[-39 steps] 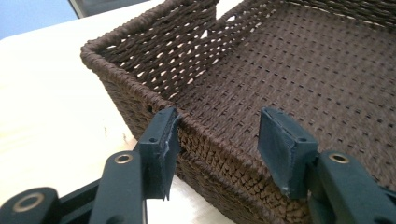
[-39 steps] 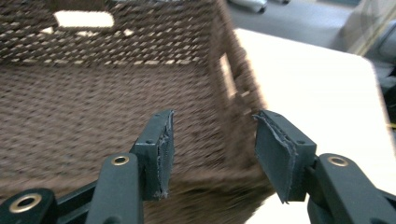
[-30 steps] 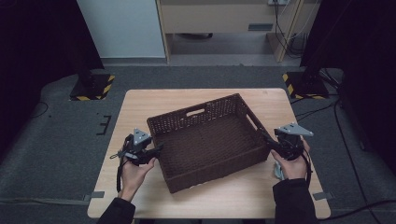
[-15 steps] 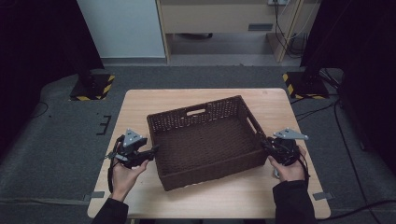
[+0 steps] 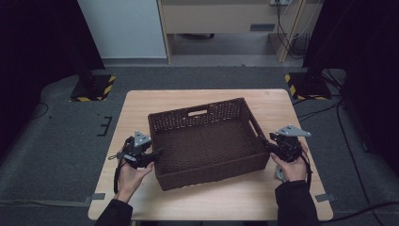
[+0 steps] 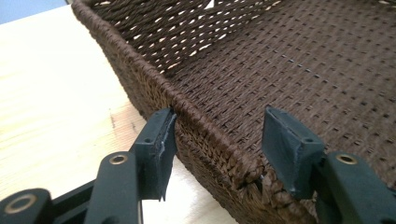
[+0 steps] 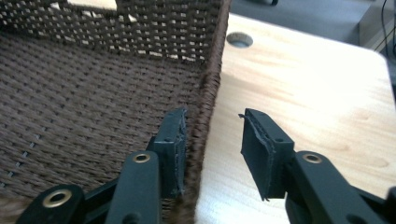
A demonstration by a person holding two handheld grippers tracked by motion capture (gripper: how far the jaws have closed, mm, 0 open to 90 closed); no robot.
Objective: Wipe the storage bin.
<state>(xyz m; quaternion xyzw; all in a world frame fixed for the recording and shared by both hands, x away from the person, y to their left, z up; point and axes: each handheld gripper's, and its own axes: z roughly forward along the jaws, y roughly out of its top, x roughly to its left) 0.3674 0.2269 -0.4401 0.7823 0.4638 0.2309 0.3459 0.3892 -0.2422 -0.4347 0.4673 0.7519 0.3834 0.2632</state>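
A dark brown woven basket [image 5: 221, 110] with cut-out handles sits empty in the middle of the light wooden table [image 5: 141, 108]. My left gripper [image 5: 154, 155] straddles its left wall near the front corner. In the left gripper view the wall's rim [image 6: 210, 135] runs between the jaws: the outer pad [image 6: 163, 140] touches the weave and the inner pad [image 6: 285, 144] stands off. These jaws have just been closing slightly. My right gripper [image 5: 267, 145] straddles the right wall [image 7: 205, 93], inner pad [image 7: 175, 140] against it and outer pad [image 7: 257, 149] clear. Its jaws have just been opening.
A round cable hole [image 7: 239, 39] lies in the tabletop beyond the basket's right corner. Black stands on yellow-striped bases [image 5: 89, 89] [image 5: 306, 84] flank the table's far end. Cables [image 5: 339, 113] trail over the grey floor at the right. A cabinet stands behind.
The basket's near left corner has swung a little to the left and the basket lies squarer on the table. Both hands stayed at its sides.
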